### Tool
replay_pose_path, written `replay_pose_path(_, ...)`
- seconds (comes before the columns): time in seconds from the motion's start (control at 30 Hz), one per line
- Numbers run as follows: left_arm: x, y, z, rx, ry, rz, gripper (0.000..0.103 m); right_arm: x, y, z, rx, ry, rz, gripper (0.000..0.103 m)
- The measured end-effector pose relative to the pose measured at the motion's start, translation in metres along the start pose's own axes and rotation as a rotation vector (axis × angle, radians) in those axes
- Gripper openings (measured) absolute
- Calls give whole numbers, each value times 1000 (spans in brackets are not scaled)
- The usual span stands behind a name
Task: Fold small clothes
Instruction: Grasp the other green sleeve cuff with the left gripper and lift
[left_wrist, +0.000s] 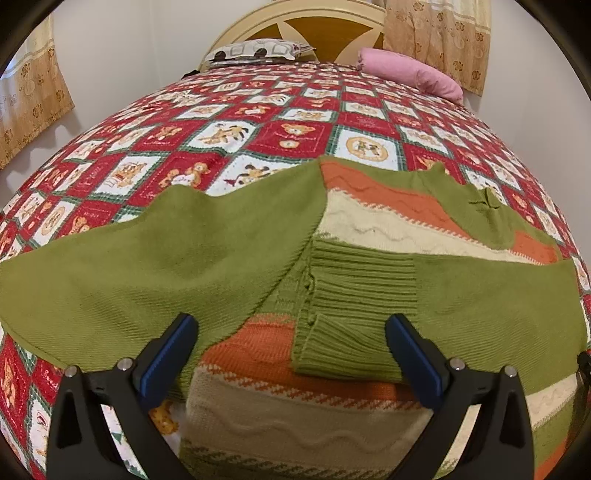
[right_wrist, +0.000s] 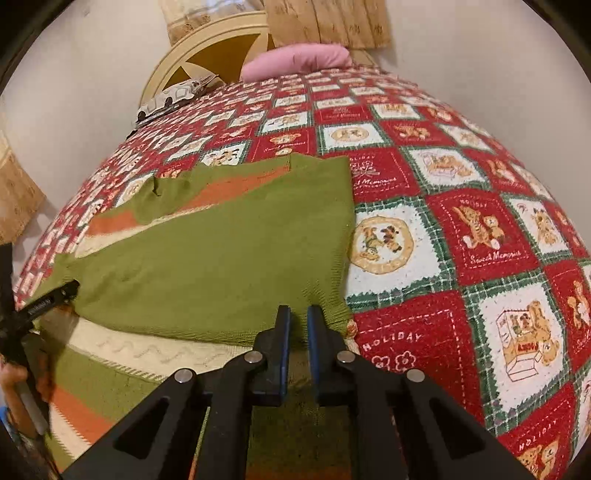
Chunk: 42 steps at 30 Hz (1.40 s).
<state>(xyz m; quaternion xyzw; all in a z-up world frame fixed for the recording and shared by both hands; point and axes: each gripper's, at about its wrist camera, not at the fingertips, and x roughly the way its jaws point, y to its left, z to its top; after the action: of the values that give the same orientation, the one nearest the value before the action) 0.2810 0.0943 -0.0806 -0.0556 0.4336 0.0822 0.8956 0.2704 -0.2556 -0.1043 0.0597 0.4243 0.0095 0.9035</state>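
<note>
A small knitted sweater (left_wrist: 221, 251), green with orange and cream bands, lies spread on the bed. Both green sleeves are folded in over its body, and the ribbed cuff (left_wrist: 351, 295) of one lies in the middle. My left gripper (left_wrist: 291, 325) hovers open over that cuff, its blue-padded fingers wide apart with nothing pinched. In the right wrist view the sweater (right_wrist: 221, 258) shows its folded right side. There my right gripper (right_wrist: 298, 314) has its jaws almost together on the green edge at the near right corner. The left tool (right_wrist: 55, 295) shows at the left border.
A red, white and green patchwork quilt (right_wrist: 443, 258) covers the bed on every side of the sweater. At the far end lie a pink pillow (left_wrist: 410, 72) and a patterned pillow (left_wrist: 258, 51) against a cream headboard (left_wrist: 325, 26). A hand (right_wrist: 14, 376) shows at the lower left.
</note>
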Motion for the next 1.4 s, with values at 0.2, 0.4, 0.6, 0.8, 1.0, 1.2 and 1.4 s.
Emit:
replay_pose_path(0.2,-29,28,-3,-51,-31,-85,103,0,16,-1,-80,-23,-65,11)
replay_pose_path(0.4,-81,158,-4,-323,-201,179,103,-1,4,-3,-19,-27,25,15)
replay_pose_path(0.6,-79,288,-9,-630,-200,341,94,-2,3,-4,-21,-28,28,17)
replay_pose_path(0.8,-43,338,-16,-698,-103,401,79,-2,4,-4,-20,-27,33,18)
replay_pose_path(1.0,-22,339,-17,-695,-45,460,71,-2,4,-4,-22,-27,32,19)
replay_pose_path(1.2,-18,340,-10,-635,-57,442,40,-2,4,-4,-20,-27,34,19)
replay_pose_path(1.4,-18,328,2,-563,-75,417,8,-2,4,-5,-20,-27,34,19)
